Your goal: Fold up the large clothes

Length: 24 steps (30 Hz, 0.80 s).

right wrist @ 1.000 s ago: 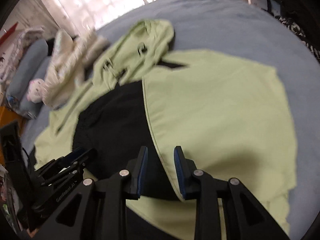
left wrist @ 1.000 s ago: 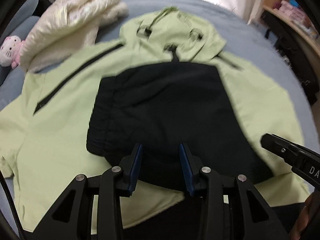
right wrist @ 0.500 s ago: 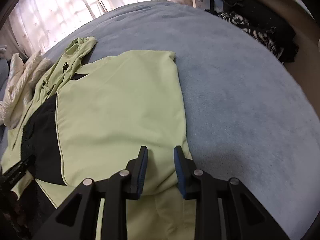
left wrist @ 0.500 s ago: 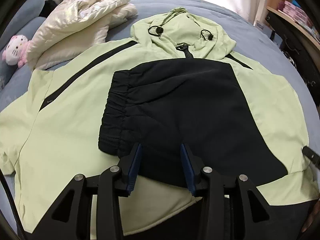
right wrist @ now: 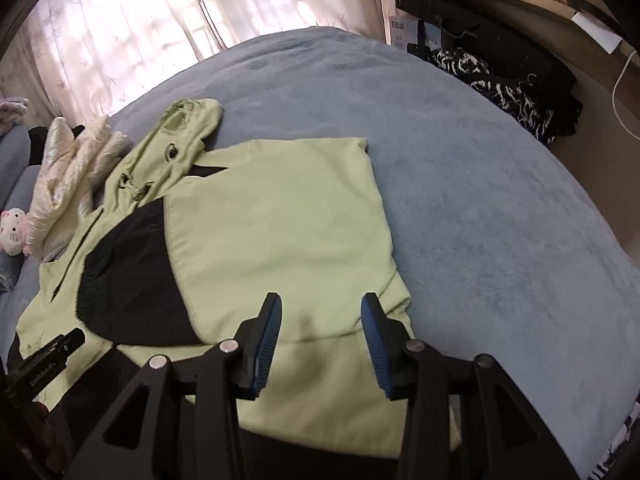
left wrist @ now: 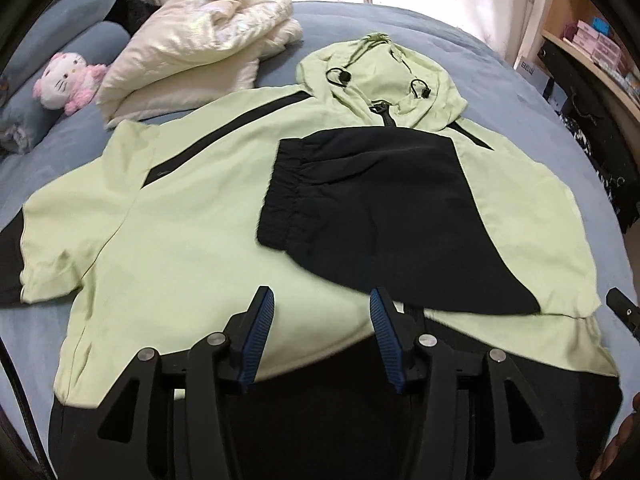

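A large light-green hooded jacket with black panels lies flat on the blue bed, hood away from me. Its right sleeve, with a black cuffed end, is folded across the chest. My left gripper is open and empty above the jacket's lower front. My right gripper is open and empty above the jacket's lower right side near the hem. The tip of the right gripper shows at the left wrist view's right edge; the left gripper shows in the right wrist view.
A folded cream puffer jacket and a pink-white plush toy lie at the bed's far left. The blue bedspread stretches to the right. Shelves and dark bags stand beyond the bed's right side. Curtains hang behind.
Both grippers have drawn back toward the hem and opened wider. The left gripper shifted left off the black sleeve end; the right one swung right over the jacket's right side.
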Each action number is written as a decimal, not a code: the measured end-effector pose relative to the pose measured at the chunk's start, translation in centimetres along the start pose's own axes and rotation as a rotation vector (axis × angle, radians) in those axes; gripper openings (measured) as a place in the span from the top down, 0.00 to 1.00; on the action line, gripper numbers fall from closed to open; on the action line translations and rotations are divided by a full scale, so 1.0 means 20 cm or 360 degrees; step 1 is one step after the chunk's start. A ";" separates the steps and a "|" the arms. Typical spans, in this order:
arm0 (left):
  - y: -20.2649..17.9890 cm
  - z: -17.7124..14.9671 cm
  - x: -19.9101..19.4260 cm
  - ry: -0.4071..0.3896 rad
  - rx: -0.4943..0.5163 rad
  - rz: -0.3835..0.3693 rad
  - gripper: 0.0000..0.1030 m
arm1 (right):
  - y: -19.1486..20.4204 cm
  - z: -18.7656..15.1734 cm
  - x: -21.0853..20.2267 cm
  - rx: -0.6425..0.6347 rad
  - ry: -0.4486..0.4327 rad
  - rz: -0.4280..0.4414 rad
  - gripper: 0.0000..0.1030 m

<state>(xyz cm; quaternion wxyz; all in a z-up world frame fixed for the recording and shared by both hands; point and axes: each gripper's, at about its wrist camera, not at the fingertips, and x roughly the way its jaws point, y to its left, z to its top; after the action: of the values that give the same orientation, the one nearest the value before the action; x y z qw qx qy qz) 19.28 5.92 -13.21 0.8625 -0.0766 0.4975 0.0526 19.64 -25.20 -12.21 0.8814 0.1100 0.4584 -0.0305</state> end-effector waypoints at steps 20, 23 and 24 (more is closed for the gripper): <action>0.31 -0.29 -0.44 -0.0071 -0.0126 -0.0084 0.52 | 0.34 -0.33 -0.37 -0.0144 0.0019 0.0187 0.59; 0.38 -0.31 -0.47 -0.0088 -0.0143 -0.0085 0.52 | 0.41 -0.36 -0.40 -0.0187 0.0014 0.0195 0.59; 0.40 -0.32 -0.48 -0.0095 -0.0151 -0.0084 0.52 | 0.44 -0.37 -0.41 -0.0200 0.0010 0.0196 0.59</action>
<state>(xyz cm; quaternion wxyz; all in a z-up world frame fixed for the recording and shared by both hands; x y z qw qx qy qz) 7.80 12.41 -8.65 0.8734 -0.1290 0.4664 0.0555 10.39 -15.48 -8.18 0.8853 0.0825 0.4545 0.0529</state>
